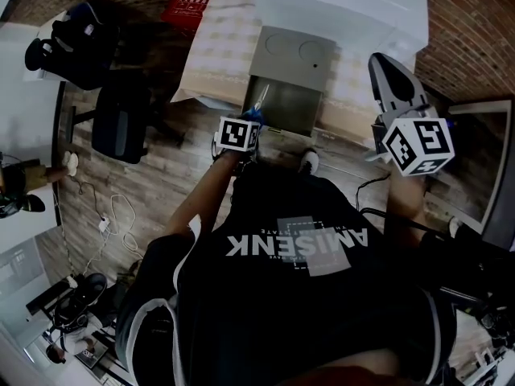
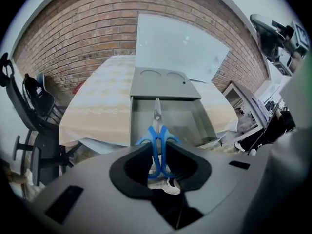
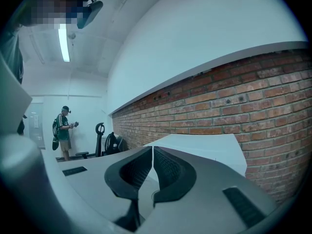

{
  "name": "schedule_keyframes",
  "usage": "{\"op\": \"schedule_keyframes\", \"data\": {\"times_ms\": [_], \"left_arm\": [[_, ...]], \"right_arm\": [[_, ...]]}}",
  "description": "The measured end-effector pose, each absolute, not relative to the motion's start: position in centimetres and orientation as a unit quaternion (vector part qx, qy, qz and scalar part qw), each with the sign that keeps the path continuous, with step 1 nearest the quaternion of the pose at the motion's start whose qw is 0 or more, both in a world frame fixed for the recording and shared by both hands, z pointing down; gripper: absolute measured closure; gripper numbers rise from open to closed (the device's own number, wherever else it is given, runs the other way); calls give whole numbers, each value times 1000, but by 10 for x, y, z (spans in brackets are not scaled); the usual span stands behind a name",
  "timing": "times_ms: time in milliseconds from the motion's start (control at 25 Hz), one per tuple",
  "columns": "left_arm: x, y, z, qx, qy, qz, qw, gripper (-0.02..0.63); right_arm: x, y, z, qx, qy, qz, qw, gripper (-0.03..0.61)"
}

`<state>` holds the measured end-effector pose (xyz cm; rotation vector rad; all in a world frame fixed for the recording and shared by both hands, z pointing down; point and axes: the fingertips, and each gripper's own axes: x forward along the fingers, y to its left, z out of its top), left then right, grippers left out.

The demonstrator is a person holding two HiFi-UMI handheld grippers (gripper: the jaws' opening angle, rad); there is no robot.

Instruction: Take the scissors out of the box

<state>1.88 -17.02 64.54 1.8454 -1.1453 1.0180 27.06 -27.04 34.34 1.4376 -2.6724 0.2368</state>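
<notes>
Your left gripper point(image 2: 158, 161) is clenched on the blue plastic handles of the steel-bladed scissors point(image 2: 157, 133); the scissors' long axis runs straight ahead along the jaws, blades pointing away from you over the open grey box point(image 2: 187, 123) toward its far lid end. The handles sit at the box's near left edge, so the way out looks to be up and back toward you - how far the blade tips stand above the box floor can't be judged. Your right gripper point(image 3: 153, 150) is well to the right of the box, tilted up toward the red brick wall point(image 3: 253, 96); its jaws are pressed together on nothing - the left is plainly the working hand.
</notes>
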Motion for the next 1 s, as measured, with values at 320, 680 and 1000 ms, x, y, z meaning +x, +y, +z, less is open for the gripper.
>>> {"op": "schedule_keyframes", "data": {"times_ms": [320, 680, 1000], "left_arm": [[16, -184, 591, 774, -434, 326, 326, 517], [2, -219, 522, 817, -447, 243, 270, 517], [-9, -244, 476, 839, -445, 178, 256, 517]], "right_arm": [[255, -272, 337, 485, -870, 75, 41, 535], [239, -270, 323, 504, -861, 62, 38, 535], [229, -269, 307, 526, -849, 46, 39, 535]]}}
